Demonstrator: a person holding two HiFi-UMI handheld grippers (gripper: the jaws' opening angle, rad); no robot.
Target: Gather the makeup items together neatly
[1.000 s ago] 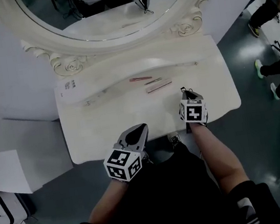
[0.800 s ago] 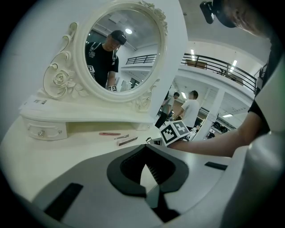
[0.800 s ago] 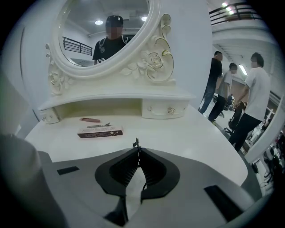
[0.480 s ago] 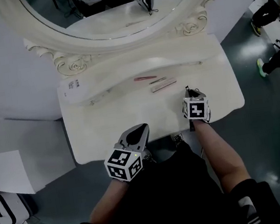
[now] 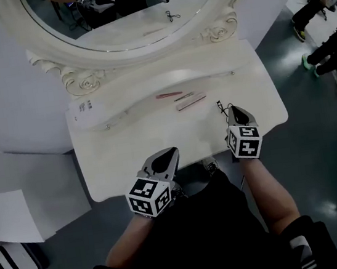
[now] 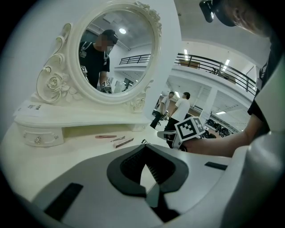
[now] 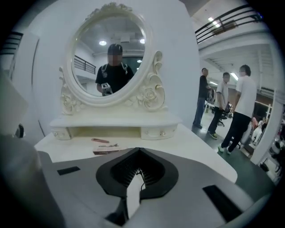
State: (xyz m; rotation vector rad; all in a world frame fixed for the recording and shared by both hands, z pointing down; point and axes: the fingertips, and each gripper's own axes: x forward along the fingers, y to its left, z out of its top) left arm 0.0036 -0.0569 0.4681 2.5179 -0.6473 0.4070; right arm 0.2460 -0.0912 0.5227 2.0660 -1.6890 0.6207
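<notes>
- Head view: compared with a second earlier, the right gripper (image 5: 232,110) had come up off the dressing table (image 5: 127,152), carrying a black wire tool (image 5: 219,105) at its tip. We took that as the pick made, with the carry to the group as the next step. The pink pencil (image 5: 169,94), a small grey piece (image 5: 183,97) and a brown stick (image 5: 191,102) lay close together ahead and to the left. The left gripper (image 5: 170,155) hung at the near edge, well apart from them.
- Left gripper view: its jaws met at the tip (image 6: 144,149) with nothing between them. Beyond, the wire tool (image 6: 144,142) stuck out from the right gripper (image 6: 165,133), near the brown stick (image 6: 124,143).
- Right gripper view: its jaws (image 7: 139,150) had just closed a touch further and pinched the wire tool (image 7: 140,176). One thin end sat between the pads and the rest poked forward. The pink pencil (image 7: 99,140) and brown stick (image 7: 104,152) lay ahead-left, untouched.
</notes>
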